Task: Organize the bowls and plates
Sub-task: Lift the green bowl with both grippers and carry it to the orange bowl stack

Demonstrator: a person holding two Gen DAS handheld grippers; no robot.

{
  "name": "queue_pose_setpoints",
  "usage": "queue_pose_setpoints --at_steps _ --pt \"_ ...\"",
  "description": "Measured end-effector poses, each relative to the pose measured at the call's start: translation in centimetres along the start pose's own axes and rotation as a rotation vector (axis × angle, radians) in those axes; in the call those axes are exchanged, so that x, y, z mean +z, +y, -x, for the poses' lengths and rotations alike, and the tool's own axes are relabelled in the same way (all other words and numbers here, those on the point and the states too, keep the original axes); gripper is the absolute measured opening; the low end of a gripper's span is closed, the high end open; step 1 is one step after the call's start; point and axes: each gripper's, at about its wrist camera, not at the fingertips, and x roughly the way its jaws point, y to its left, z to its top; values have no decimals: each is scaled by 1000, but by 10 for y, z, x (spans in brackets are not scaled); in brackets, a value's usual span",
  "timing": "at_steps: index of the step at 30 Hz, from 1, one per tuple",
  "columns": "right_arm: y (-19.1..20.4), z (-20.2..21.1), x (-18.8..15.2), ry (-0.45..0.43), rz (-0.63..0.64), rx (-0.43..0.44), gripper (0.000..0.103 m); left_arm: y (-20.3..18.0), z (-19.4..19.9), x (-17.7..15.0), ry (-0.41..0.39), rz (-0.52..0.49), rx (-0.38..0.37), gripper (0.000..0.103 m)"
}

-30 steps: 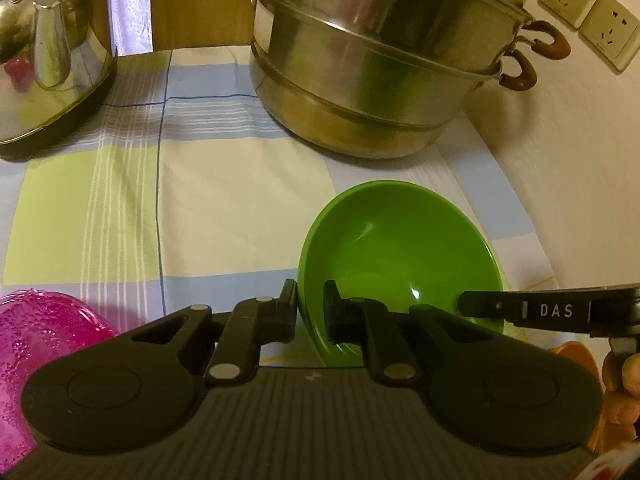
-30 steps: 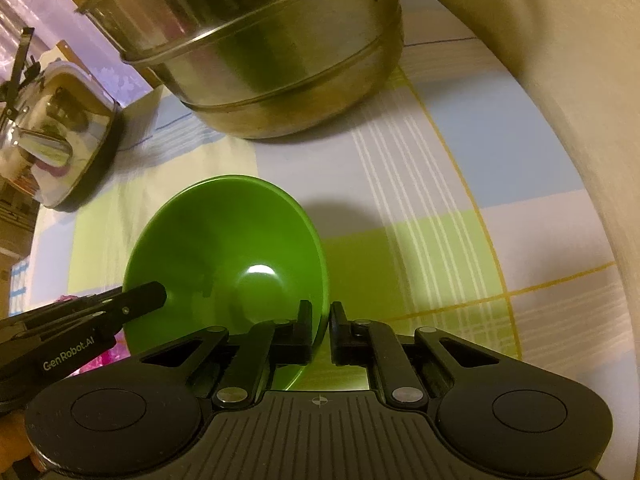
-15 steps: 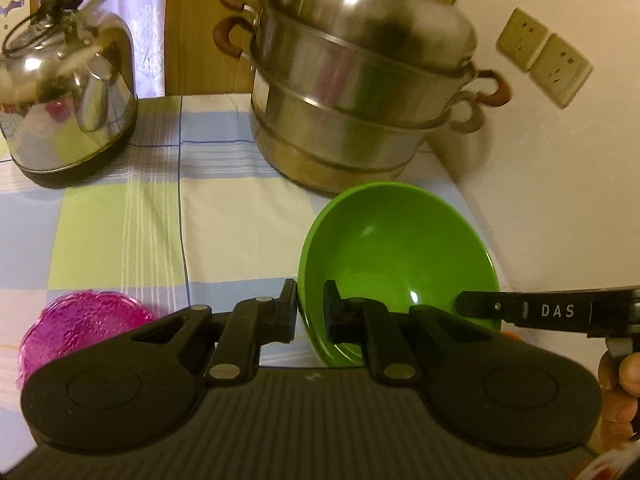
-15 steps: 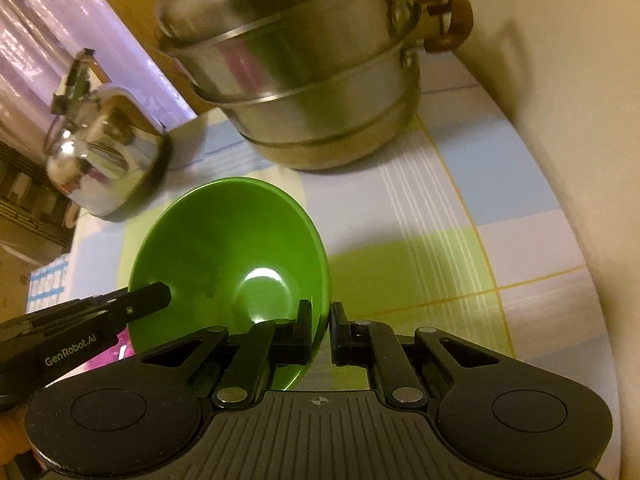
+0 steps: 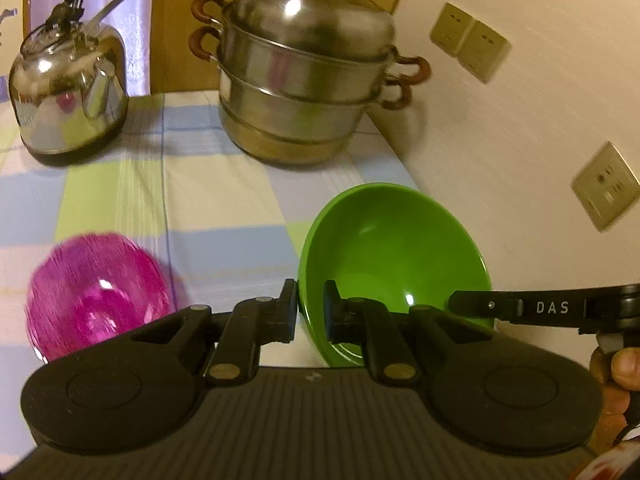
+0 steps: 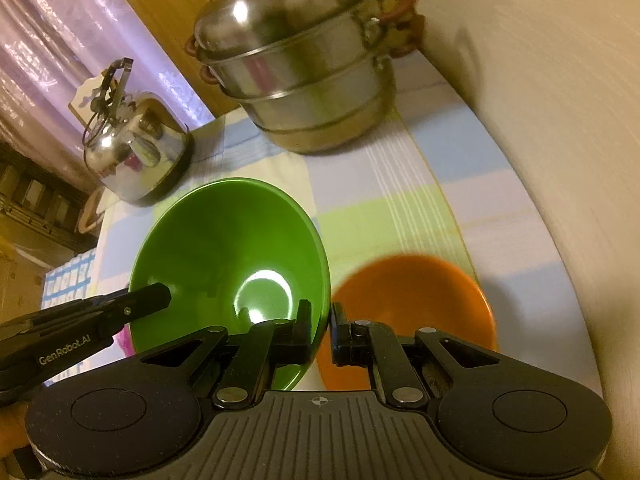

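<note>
A green bowl [image 5: 394,256] is held in the air above the checked tablecloth by both grippers. My left gripper [image 5: 311,306] is shut on its left rim. My right gripper [image 6: 321,326] is shut on its right rim; the bowl [image 6: 224,256] fills the left of that view. The right gripper's side [image 5: 540,306] shows at the bowl's far edge in the left wrist view. A pink translucent bowl [image 5: 96,292] sits on the cloth to the lower left. An orange bowl [image 6: 416,304] sits on the cloth below the right gripper.
A stacked steel steamer pot [image 5: 308,76] stands at the back by the wall, and a steel kettle [image 5: 70,88] at the back left. The wall [image 5: 520,152] with sockets runs close along the right. The tablecloth [image 5: 224,200] lies between them.
Both grippers have lifted the green bowl up and back from the pot. The pink bowl and the orange bowl have come into view below.
</note>
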Motion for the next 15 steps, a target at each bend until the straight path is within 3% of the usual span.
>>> queue_pose_setpoints --at_steps 15 --pt "-51 40 -95 24 -68 -8 9 -40 17 -93 65 -4 -69 11"
